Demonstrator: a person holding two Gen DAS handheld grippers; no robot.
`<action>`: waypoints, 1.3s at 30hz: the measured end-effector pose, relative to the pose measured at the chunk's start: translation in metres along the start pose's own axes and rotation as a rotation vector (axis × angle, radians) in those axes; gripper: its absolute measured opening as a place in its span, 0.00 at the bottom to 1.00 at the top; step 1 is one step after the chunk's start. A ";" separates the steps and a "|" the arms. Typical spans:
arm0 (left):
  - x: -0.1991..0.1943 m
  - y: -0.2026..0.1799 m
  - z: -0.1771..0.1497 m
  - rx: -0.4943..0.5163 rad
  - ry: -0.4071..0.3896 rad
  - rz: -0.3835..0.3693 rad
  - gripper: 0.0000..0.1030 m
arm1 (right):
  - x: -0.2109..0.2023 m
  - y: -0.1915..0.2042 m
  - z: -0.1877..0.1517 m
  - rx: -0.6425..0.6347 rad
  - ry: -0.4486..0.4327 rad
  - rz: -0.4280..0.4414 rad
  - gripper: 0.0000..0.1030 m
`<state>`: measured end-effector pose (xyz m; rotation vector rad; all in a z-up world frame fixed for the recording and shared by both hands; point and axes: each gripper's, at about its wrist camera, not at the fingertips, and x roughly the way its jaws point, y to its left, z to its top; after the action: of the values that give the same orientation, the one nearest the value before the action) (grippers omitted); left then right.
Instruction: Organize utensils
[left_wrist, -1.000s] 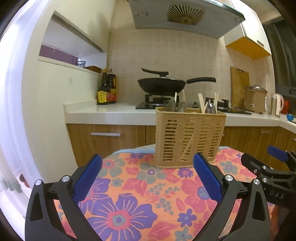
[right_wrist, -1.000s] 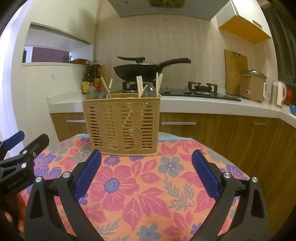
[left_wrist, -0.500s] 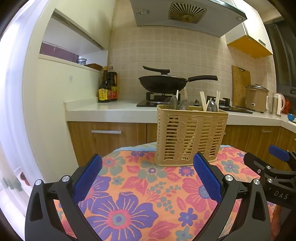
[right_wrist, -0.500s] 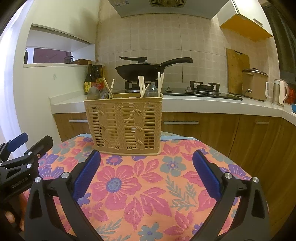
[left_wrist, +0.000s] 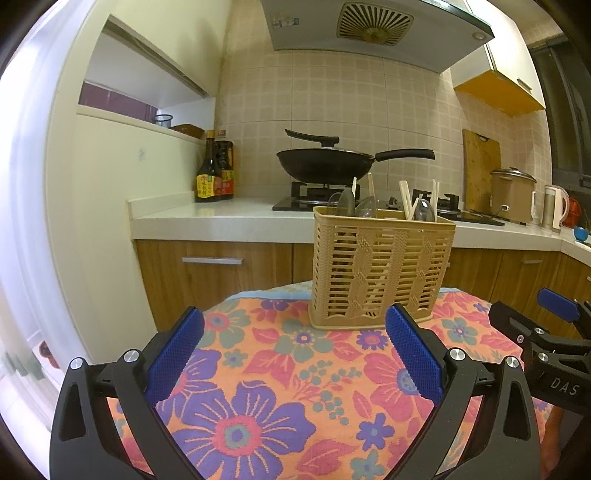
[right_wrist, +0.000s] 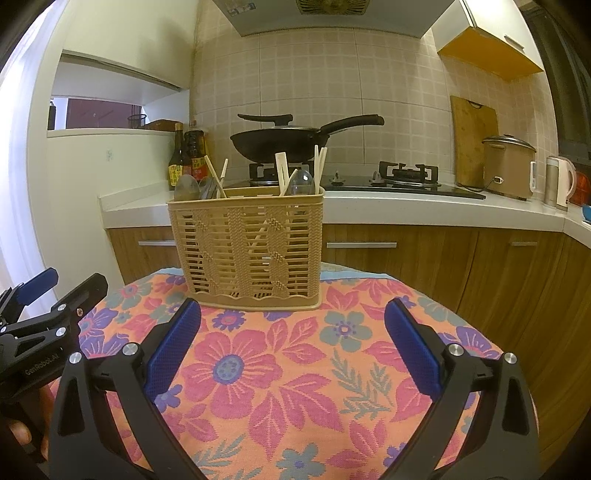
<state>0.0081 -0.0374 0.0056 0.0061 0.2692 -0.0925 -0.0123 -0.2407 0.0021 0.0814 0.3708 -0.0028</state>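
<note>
A tan slatted utensil basket (left_wrist: 380, 269) stands at the far edge of the round table; it also shows in the right wrist view (right_wrist: 247, 251). Pale chopsticks (right_wrist: 282, 171) and clear spoons (right_wrist: 301, 182) stick up out of it. My left gripper (left_wrist: 293, 354) is open and empty, held back from the basket over the floral cloth. My right gripper (right_wrist: 291, 350) is open and empty, also short of the basket. Each gripper shows at the edge of the other's view: the right one (left_wrist: 546, 332) and the left one (right_wrist: 44, 306).
The table wears an orange floral cloth (right_wrist: 295, 369). Behind it runs a kitchen counter (left_wrist: 221, 218) with sauce bottles (left_wrist: 214, 173), a black wok (left_wrist: 325, 162) on the stove, a rice cooker (right_wrist: 508, 166) and a kettle (right_wrist: 559, 181).
Both views have tilted upward a little, so the basket sits lower in frame. Both grippers stay open and empty.
</note>
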 end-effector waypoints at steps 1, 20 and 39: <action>0.000 0.000 0.000 0.000 0.000 -0.001 0.93 | 0.000 0.000 0.000 -0.001 -0.003 -0.001 0.92; 0.003 0.001 -0.001 -0.016 0.018 -0.007 0.93 | -0.003 0.003 -0.001 -0.012 -0.010 -0.003 0.92; 0.002 0.000 -0.001 -0.012 0.024 -0.001 0.93 | 0.000 0.001 -0.001 -0.007 0.004 0.003 0.92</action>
<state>0.0092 -0.0375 0.0038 -0.0047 0.2941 -0.0922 -0.0125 -0.2393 0.0011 0.0748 0.3751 0.0014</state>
